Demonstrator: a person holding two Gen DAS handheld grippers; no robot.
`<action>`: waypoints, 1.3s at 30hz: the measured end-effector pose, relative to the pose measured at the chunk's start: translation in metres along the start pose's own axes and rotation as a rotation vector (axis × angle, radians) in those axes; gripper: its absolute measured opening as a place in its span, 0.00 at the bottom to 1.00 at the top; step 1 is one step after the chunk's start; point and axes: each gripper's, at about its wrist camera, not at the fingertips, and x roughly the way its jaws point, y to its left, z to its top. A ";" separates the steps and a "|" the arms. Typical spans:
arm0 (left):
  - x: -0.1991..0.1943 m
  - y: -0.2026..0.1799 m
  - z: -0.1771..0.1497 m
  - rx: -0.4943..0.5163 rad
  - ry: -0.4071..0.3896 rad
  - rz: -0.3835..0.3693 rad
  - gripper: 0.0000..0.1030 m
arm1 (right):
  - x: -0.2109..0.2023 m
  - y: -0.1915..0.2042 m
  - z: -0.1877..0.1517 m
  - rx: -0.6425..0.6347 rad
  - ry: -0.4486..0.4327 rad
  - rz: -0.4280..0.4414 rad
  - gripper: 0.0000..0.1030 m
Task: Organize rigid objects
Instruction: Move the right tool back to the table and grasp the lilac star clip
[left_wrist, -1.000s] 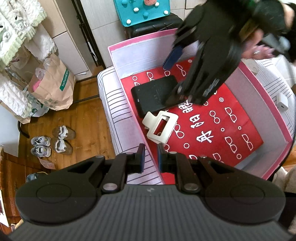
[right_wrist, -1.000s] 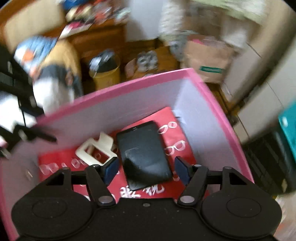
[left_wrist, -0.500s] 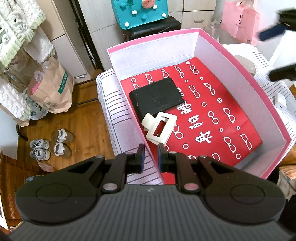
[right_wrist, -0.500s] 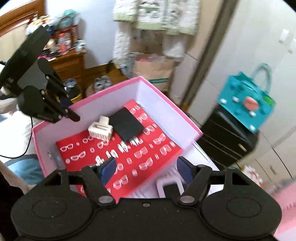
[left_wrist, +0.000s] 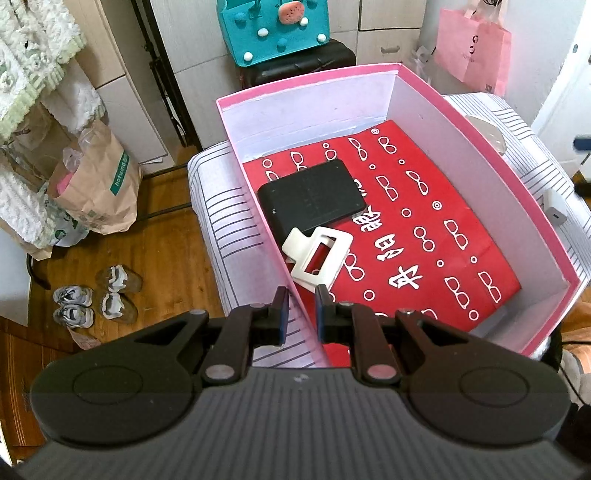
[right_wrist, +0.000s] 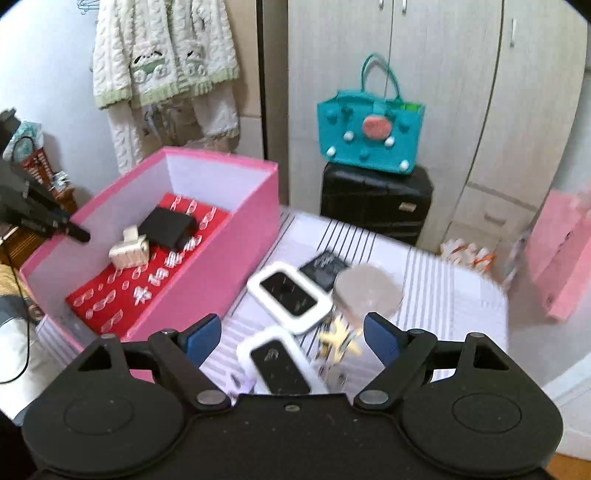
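Rigid objects are split between two places: inside the pink cardboard box (left_wrist: 524, 192) with white inner walls, and out on the striped white cloth (right_wrist: 436, 280) beside it. In the box, on a red sheet printed with white spectacles (left_wrist: 424, 221), we see a flat black rectangular case (left_wrist: 314, 197) and a cream plastic hair claw (left_wrist: 317, 254) overlapping its near edge. On the cloth, just beyond the box's outer wall, lie two white-framed rounded devices with black faces (right_wrist: 290, 291), a small black square packet (right_wrist: 325, 267), a grey rounded disc (right_wrist: 369, 290) and a yellow star-shaped trinket (right_wrist: 340, 339), all blurred in the right wrist view. A teal handbag (right_wrist: 369, 140) on a black suitcase (right_wrist: 376, 206) stands behind; a pink paper bag (left_wrist: 476, 48) hangs by the wardrobe. The box's tall wall rises between the loose items and the box floor.

Our left gripper (left_wrist: 299, 314) points steeply down at the box's near corner, its fingers nearly together on either side of the box's long wall; we cannot tell whether the pads pinch it. Our right gripper (right_wrist: 291, 339) hovers tilted down above the loose items on the cloth, its jaws wide and opening, with nothing held between them.
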 end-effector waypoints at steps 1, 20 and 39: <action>0.000 0.000 0.000 0.002 -0.002 0.004 0.13 | 0.005 -0.002 -0.006 0.010 0.017 0.010 0.81; 0.001 0.001 0.001 -0.011 -0.003 0.000 0.13 | 0.053 0.018 -0.040 -0.039 0.199 0.028 0.57; 0.003 -0.002 0.000 -0.002 -0.003 -0.002 0.13 | 0.066 0.055 -0.059 -0.012 0.229 0.045 0.39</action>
